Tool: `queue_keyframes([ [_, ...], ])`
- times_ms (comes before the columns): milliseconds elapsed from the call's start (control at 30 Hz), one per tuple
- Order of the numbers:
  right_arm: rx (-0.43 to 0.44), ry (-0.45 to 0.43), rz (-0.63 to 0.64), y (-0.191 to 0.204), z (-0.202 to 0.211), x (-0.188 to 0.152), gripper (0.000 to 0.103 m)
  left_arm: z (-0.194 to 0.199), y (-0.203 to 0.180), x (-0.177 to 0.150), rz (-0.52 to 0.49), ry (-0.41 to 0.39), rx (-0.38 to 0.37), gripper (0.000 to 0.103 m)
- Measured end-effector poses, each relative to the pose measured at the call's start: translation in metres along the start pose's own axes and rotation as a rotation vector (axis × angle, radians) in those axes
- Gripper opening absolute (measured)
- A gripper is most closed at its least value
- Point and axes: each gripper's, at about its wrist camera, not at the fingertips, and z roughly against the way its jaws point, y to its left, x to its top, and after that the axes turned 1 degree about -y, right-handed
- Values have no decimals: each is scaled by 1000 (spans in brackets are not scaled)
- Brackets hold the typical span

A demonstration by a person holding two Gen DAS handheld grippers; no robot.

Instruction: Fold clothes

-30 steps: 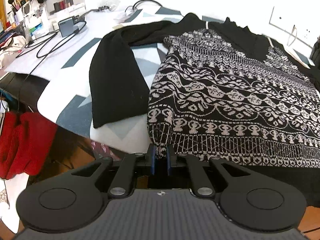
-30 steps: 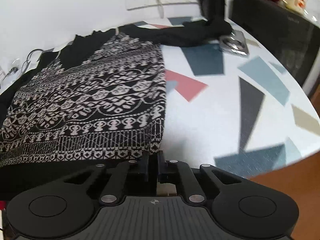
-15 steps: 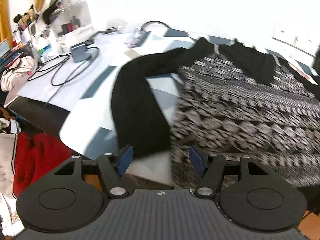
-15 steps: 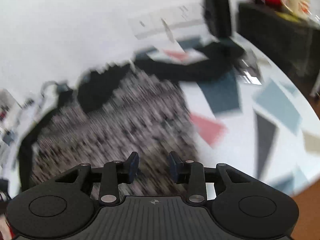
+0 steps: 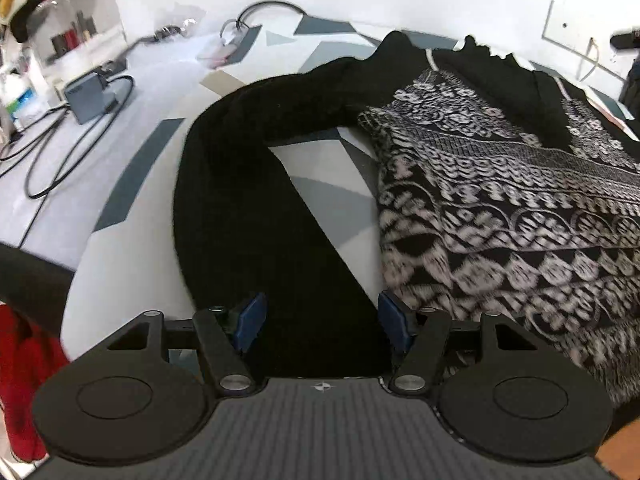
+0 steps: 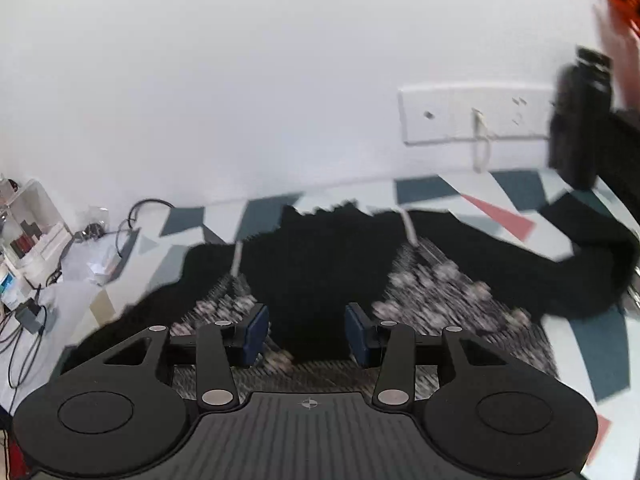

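A black sweater with a black-and-white patterned front [image 5: 500, 184] lies flat on the table. Its plain black left sleeve [image 5: 256, 208] bends down toward the near edge. My left gripper [image 5: 322, 322] is open, its blue pads either side of the sleeve's lower end, holding nothing. In the right wrist view the sweater [image 6: 320, 264] is blurred, with its other sleeve [image 6: 560, 264] stretched to the right. My right gripper [image 6: 306, 334] is open and empty above the sweater's middle, facing the collar.
The table [image 5: 132, 200] has a white cover with grey and red shapes. Cables and a grey charger [image 5: 86, 98] lie at left, with cosmetics behind. A wall socket plate [image 6: 476, 114] and a dark object [image 6: 580, 116] are at the back right. Red cloth [image 5: 20, 380] hangs below left.
Both grippers let go of the sweater's hem and opened. The left moved left to the sleeve end. The right rose and moved forward over the sweater toward the collar.
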Motion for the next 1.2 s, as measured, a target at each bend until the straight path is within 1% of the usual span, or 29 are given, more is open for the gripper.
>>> queue_keyframes([
  [100,-14,-42,50,25,-7,10,40,-11,4,11,-4,1,-22,66],
  [133,-12,-53,65,32,-9,14,41,-12,8,13,3,-1,-39,63],
  [167,-5,-55,69,37,-12,19,41,-13,11,15,11,-4,-54,39],
  [200,3,-55,72,41,-15,23,42,-12,17,18,26,-8,-50,13],
  [267,9,-54,73,50,-20,32,42,-12,31,25,65,5,-58,12],
  [333,18,-54,72,58,-25,42,44,-6,53,27,153,3,-94,11],
  [400,41,-64,54,63,-26,55,48,8,74,30,214,-18,-98,11],
  [433,56,-73,37,64,-26,62,50,17,85,35,256,-32,-117,11],
  [533,69,-99,11,61,-26,78,51,51,120,50,413,-96,-241,11],
  [567,61,-87,18,57,-30,75,52,61,126,58,445,-121,-272,11],
  [633,41,-56,36,47,-38,68,53,77,128,76,470,-172,-309,11],
  [867,-27,53,101,11,-67,41,53,70,56,133,404,-195,-383,11],
  [933,-42,74,92,-11,-74,32,53,62,27,153,379,-200,-396,11],
  [967,-48,82,83,-24,-76,28,53,59,9,163,358,-206,-397,11],
  [1100,-78,111,37,-81,-85,19,52,18,-79,194,240,-177,-459,11],
  [1200,-113,116,-2,-124,-87,14,52,-12,-145,217,152,-155,-504,12],
])
